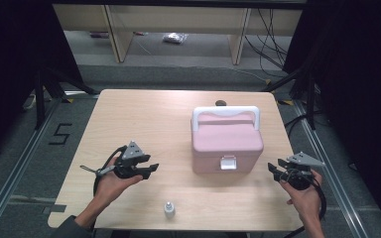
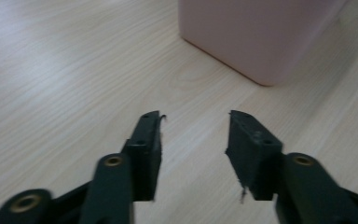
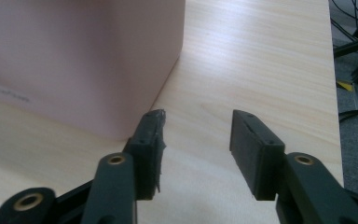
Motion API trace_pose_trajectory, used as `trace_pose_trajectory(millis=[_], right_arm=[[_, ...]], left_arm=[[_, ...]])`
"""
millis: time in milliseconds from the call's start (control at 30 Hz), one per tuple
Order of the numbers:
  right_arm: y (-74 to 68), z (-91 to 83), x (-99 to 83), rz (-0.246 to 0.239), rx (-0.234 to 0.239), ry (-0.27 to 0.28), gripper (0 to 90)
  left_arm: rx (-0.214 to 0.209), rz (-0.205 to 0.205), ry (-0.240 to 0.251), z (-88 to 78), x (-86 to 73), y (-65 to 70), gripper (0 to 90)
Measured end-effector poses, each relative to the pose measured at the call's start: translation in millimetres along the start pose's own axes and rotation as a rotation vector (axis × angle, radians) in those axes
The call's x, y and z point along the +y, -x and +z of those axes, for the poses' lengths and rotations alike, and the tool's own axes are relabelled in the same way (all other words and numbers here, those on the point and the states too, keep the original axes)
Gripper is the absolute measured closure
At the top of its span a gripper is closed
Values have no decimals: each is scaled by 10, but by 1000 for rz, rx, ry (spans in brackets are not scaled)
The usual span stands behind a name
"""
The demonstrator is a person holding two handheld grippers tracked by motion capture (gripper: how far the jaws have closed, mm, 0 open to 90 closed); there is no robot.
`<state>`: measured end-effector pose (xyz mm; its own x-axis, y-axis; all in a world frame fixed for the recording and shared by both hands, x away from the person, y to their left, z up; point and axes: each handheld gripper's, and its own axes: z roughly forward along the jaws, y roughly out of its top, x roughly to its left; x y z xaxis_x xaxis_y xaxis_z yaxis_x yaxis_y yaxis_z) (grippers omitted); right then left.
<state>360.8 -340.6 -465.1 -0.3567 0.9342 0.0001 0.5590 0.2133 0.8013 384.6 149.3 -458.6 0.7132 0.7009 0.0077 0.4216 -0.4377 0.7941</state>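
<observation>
Now, with my left gripper (image 1: 151,168) and right gripper (image 1: 274,169) both spread and empty either side of the box (image 1: 226,141) mid-table, I'd bring them in level, squarely against its walls.

A light wooden counter (image 1: 144,114) stands on grey floor (image 1: 25,163). Black curtains (image 1: 10,54) hang at both sides; beyond stand pale wooden furniture legs (image 1: 116,34) and loose cables (image 1: 270,39).

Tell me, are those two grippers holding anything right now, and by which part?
Nothing is held. The left gripper and right gripper both stand open over bare table, either side of the pink box.
</observation>
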Motion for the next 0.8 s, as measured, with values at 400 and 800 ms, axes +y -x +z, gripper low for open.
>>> trace_pose_trajectory(millis=[400, 800], right_arm=[[34, 263, 164, -3, 11, 17, 847], [52, 437, 244, 20, 63, 33, 900]], left_arm=[[-23, 65, -31, 380, 257, 66, 875], [-44, 31, -36, 696, 392, 71, 895]])
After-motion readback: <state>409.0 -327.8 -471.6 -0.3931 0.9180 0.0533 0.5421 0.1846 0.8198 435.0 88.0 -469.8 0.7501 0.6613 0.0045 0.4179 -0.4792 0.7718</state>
